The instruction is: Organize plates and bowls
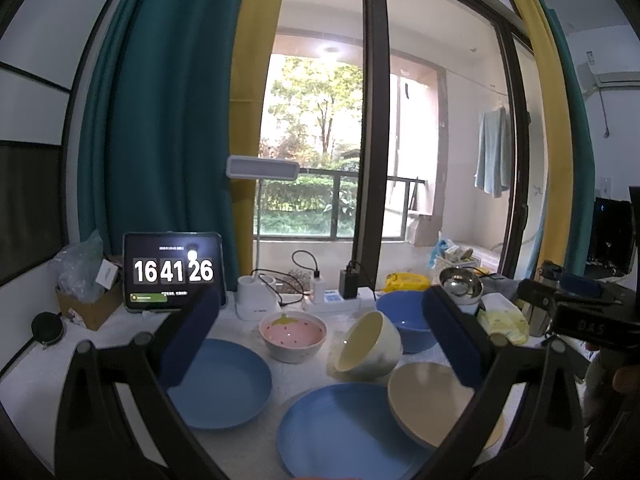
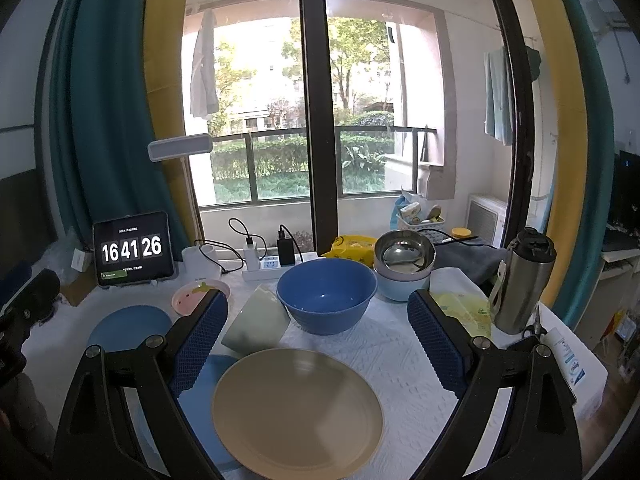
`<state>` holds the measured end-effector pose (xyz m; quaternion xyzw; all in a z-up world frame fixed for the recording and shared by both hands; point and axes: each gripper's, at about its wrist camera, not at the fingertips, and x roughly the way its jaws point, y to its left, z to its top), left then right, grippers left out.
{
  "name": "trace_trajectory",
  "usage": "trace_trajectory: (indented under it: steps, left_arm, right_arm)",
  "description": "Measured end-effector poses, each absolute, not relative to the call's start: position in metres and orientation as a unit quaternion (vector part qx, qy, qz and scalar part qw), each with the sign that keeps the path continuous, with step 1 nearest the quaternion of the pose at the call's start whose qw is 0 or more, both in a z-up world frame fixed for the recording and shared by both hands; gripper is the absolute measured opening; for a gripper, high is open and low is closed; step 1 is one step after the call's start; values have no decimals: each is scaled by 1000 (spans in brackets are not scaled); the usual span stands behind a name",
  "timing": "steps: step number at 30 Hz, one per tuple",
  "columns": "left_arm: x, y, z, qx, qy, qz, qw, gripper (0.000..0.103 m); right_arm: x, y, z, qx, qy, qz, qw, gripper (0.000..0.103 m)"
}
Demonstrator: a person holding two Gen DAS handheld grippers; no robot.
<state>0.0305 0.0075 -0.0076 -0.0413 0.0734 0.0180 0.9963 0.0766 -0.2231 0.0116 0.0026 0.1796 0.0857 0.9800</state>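
A worktop (image 2: 400, 356) covered with a white textured cloth stands before a tall dark-framed window with teal and yellow curtains, a balcony railing and trees beyond. At its back edge sit a tablet showing a clock reading 16 41 26 (image 1: 173, 271), a white desk lamp (image 1: 262, 168), a white power strip with chargers plugged in (image 1: 340, 294), a yellow packet (image 2: 352, 247) and a steel flask with a black lid (image 2: 524, 280).

The left claw (image 1: 320, 332) hangs released, its blue-padded fingers (image 1: 192, 336) spread wide and holding nothing. Between them lie a pink round bowl with a strawberry pattern (image 1: 293, 336) and a cream bowl tipped on its side (image 1: 368, 346), its opening facing the camera. A flat round blue plate (image 1: 224, 384) lies under the left finger, a second round blue plate (image 1: 352, 432) sits nearer the camera, and a beige round plate (image 1: 436, 404) overlaps that second plate's right edge.

The right claw (image 2: 318, 342) is likewise spread open and empty. The beige plate (image 2: 298, 414) lies just below and between its fingers, untouched. Beyond it stands a deep blue bowl (image 2: 326, 296), empty, with the tipped cream bowl (image 2: 256, 320) touching its left side. A shiny steel bowl (image 2: 404, 250) is nested in a pale blue bowl (image 2: 400, 286) behind to the right; both look empty.
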Motion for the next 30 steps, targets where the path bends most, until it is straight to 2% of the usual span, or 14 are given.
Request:
trace_trajectory:
  steps: [14, 30]
  left_arm:
    - [39, 0, -10, -35, 90, 16, 995, 102]
    - [88, -37, -40, -11, 170, 7, 985, 101]
  right_arm:
    - [84, -231, 7, 11, 189, 84, 978, 94]
    - [124, -261, -34, 39, 237, 76, 968, 94]
